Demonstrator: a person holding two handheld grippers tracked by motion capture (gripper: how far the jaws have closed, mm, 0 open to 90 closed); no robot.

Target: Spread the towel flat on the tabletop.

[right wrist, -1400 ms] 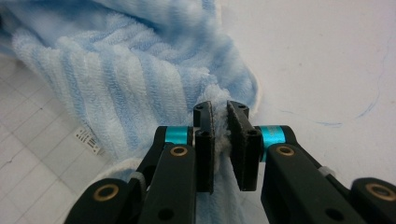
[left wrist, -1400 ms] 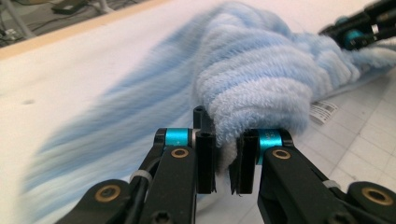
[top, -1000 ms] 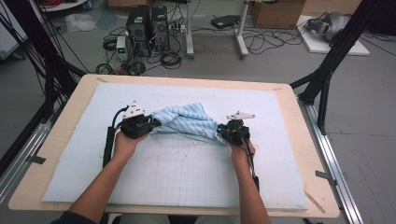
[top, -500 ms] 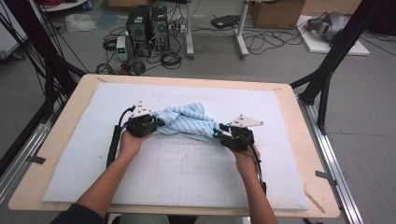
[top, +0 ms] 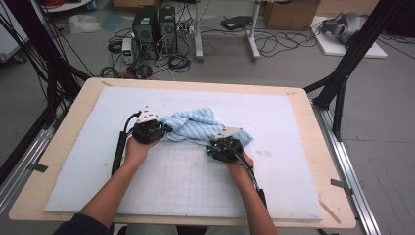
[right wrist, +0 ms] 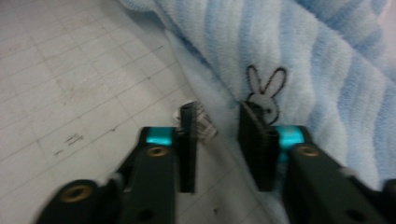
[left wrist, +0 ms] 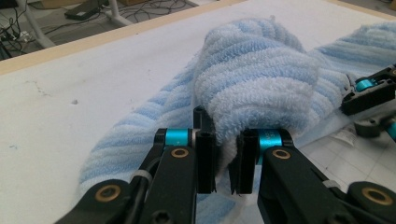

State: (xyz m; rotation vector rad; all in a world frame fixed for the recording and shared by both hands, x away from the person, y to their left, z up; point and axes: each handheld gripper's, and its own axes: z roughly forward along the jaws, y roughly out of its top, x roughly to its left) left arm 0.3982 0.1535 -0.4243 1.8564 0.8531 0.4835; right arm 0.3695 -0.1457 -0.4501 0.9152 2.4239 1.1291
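Left gripper [left wrist: 223, 163] clamped on the light-blue striped terry towel [top: 195, 126]; right gripper [right wrist: 217, 144] closing around its edge, near table's [top: 313, 122] middle.

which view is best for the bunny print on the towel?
Right gripper view: the bunny print sits sharp and close on the blue striped towel, just above the right tool's tips. The left gripper view and high view give the towel's stripes, not the print.
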